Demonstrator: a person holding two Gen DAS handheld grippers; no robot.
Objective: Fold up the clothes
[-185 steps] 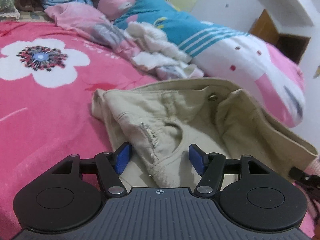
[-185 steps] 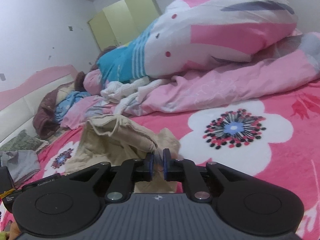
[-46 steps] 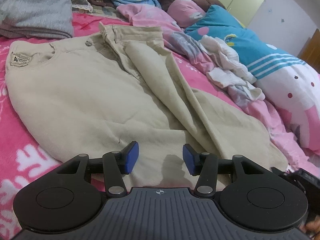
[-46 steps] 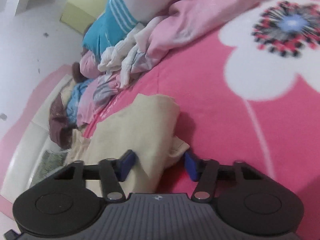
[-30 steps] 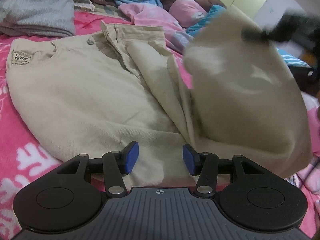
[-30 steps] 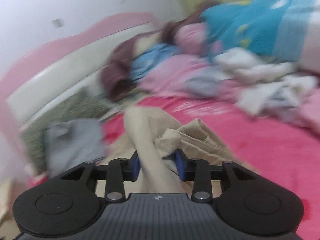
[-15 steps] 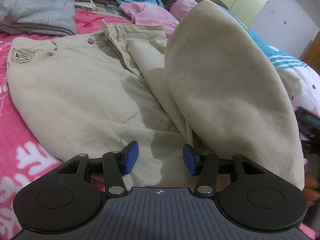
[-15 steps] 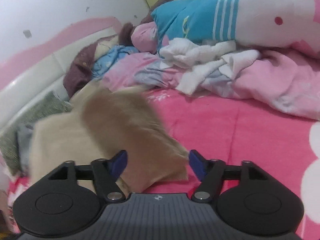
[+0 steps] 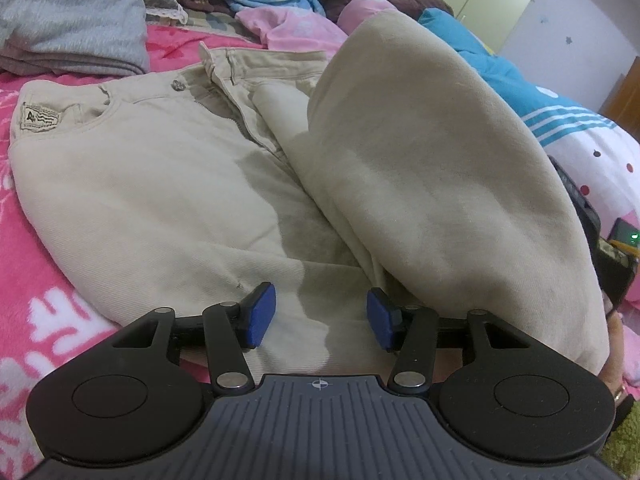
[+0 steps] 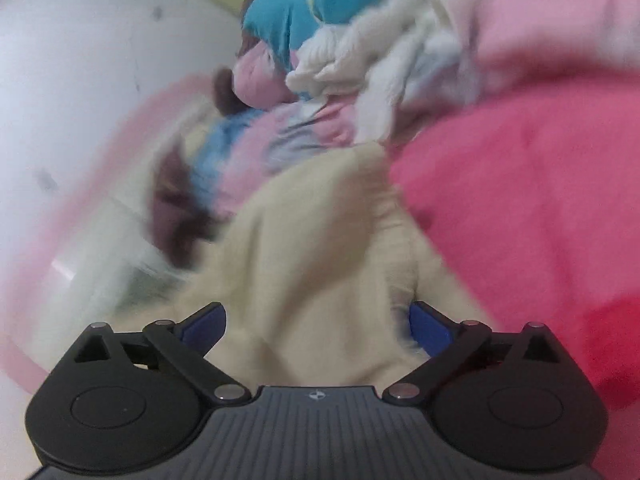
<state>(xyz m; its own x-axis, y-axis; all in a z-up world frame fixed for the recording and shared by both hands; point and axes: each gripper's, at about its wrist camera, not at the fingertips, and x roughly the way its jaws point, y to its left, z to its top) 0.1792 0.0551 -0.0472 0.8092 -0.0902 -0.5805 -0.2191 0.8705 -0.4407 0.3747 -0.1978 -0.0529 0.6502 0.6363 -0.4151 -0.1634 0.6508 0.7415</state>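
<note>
On the pink bed (image 9: pixel 24 264), beige pants (image 9: pixel 152 184) lie just ahead of both hand-held grippers, left (image 9: pixel 321 318) and right (image 10: pixel 318 326), each spread wide, gripping nothing

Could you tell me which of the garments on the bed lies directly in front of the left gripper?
The beige trousers, spread flat with one leg folded over; the grey garment sits folded farther back.

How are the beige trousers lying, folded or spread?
Partly folded: beige trousers lie flat at the waist, one leg doubled over on top.

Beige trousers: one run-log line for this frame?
item: beige trousers, leg folded over | left tongs: open, above fabric | right tongs: open, view blurred
</note>
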